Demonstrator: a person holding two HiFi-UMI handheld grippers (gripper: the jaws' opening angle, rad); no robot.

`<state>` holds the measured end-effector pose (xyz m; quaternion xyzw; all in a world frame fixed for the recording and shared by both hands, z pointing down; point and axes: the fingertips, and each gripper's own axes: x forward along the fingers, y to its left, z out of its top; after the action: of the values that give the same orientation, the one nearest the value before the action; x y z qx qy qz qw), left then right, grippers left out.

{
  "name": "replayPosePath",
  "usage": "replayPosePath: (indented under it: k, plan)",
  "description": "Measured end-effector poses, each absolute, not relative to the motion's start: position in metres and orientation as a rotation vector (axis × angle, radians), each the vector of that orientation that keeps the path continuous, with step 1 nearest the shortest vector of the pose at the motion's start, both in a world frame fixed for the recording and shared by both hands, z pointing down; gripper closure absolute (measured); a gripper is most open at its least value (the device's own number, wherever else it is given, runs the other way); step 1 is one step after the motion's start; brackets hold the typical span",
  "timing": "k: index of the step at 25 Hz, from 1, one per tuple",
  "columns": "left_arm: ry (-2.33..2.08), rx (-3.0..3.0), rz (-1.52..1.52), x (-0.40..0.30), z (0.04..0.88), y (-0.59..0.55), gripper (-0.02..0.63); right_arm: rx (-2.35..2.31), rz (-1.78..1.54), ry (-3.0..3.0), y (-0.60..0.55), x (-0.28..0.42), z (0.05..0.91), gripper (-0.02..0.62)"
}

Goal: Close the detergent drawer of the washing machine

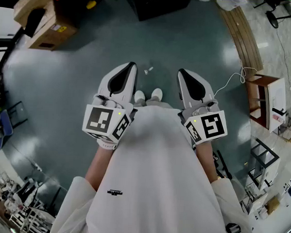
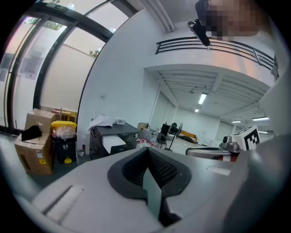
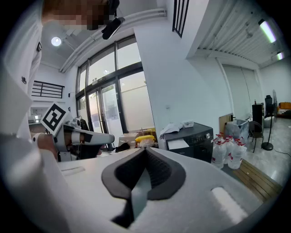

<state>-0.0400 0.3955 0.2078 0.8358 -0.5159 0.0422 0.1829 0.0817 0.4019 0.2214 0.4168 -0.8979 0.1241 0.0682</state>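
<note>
Two grippers, left gripper (image 1: 130, 66) and right gripper (image 1: 182, 72), jaws pressed together on nothing, side by side. One washing machine (image 3: 193, 136) stands well apart across open floor (image 1: 88, 91)

Grey-green floor (image 1: 78, 95), cardboard boxes (image 1: 41, 20), tall windows (image 3: 104, 100), white walls (image 3: 182, 77)

The left tongs (image 2: 148, 154), pressed together, point toward a far dark washing machine (image 2: 113, 142).
</note>
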Motion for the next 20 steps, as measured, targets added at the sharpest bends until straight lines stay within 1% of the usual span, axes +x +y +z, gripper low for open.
replayPosePath:
  k: [14,20]
  plan:
    - [-1.453,2.35,0.199,0.01,0.226,0.421,0.589,1.284,0.367,-2.755,0.409,0.13,0.225,0.594]
    - [-1.475,2.337,0.231,0.008,0.224,0.424,0.589,1.307,0.356,-2.709,0.41,0.147,0.233,0.593]
